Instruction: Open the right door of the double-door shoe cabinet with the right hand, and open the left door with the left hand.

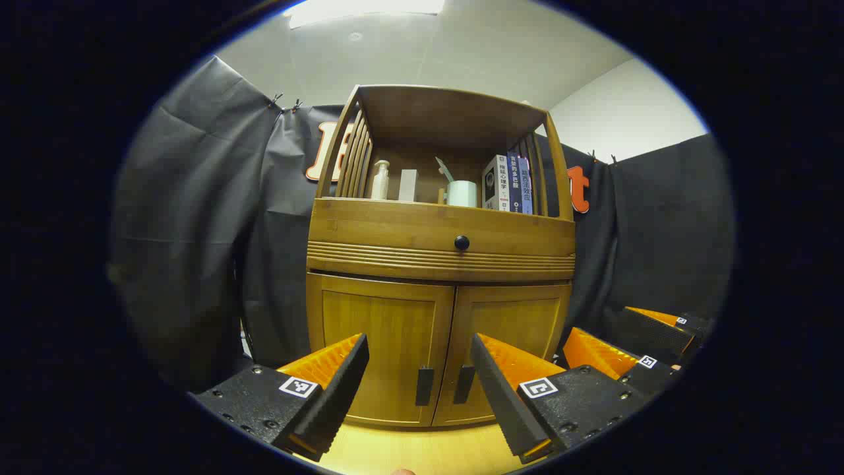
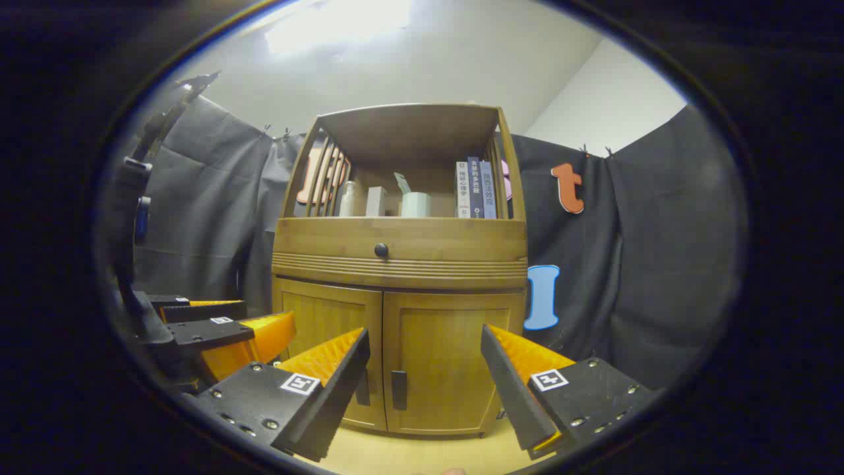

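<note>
The honey-brown bamboo double-door shoe cabinet [image 1: 438, 277] stands ahead of you, its left door [image 1: 379, 349] and right door [image 2: 445, 363] closed, dark bar handles [image 1: 424, 386] meeting at the centre seam. Your left hand-held gripper [image 1: 419, 369] and right hand-held gripper [image 2: 425, 366] hover wide open, empty, short of the panelled doors. Above them sits a ribbed drawer with a round black knob [image 1: 461, 243].

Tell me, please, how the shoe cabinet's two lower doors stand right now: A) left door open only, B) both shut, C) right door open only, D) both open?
B: the left door and right door sit flush, handles side by side, with both grippers apart from them.
</note>
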Action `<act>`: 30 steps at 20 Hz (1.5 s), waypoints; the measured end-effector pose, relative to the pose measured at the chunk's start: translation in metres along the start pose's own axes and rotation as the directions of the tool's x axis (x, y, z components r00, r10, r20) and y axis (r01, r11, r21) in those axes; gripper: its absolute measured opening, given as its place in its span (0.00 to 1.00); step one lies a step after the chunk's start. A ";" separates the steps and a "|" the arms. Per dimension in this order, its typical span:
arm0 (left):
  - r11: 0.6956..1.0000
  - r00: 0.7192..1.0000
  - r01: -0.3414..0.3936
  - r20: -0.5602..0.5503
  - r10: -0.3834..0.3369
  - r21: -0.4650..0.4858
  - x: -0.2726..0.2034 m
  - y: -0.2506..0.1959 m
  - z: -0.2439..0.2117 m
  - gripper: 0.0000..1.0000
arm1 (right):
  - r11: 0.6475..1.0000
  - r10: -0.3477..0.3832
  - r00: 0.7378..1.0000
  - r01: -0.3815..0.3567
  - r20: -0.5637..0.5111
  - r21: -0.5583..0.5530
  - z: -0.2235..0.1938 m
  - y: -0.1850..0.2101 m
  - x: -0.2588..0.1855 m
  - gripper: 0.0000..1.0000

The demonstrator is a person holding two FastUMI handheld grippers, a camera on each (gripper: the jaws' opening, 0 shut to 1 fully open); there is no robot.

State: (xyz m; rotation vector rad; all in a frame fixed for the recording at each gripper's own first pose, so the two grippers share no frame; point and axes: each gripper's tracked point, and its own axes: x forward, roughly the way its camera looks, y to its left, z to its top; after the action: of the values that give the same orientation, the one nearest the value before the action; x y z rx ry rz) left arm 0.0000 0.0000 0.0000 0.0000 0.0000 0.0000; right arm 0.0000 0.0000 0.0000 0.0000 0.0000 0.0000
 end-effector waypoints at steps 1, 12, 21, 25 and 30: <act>1.000 1.000 -0.002 -0.001 0.002 0.001 -0.001 -0.001 -0.001 0.99 | 1.000 -0.006 1.000 0.006 -0.002 0.006 0.000 -0.002 0.000 1.00; 0.999 0.999 -0.042 0.009 0.042 0.007 -0.003 0.006 0.002 0.92 | 0.999 -0.013 1.000 0.012 0.000 0.051 0.000 -0.008 0.000 0.99; 0.996 0.995 -0.090 0.049 0.089 0.008 -0.011 0.020 0.014 0.96 | 0.999 0.014 0.999 -0.012 -0.043 0.038 -0.025 -0.004 0.015 1.00; 0.990 0.990 -0.137 0.040 0.136 0.028 -0.020 0.043 0.012 0.92 | 0.999 0.047 0.993 -0.046 -0.104 0.016 -0.066 0.008 0.042 1.00; 0.969 0.971 -0.239 0.030 0.238 0.064 -0.036 0.087 0.010 0.92 | 0.996 0.093 0.975 -0.095 -0.203 0.002 -0.132 0.031 0.080 0.98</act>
State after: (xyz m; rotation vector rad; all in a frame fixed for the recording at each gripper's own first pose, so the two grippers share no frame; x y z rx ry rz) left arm -0.0359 0.0868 0.0095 0.0678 -0.0217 0.2412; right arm 0.0799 0.0307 -0.1323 -0.0079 0.2042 0.0945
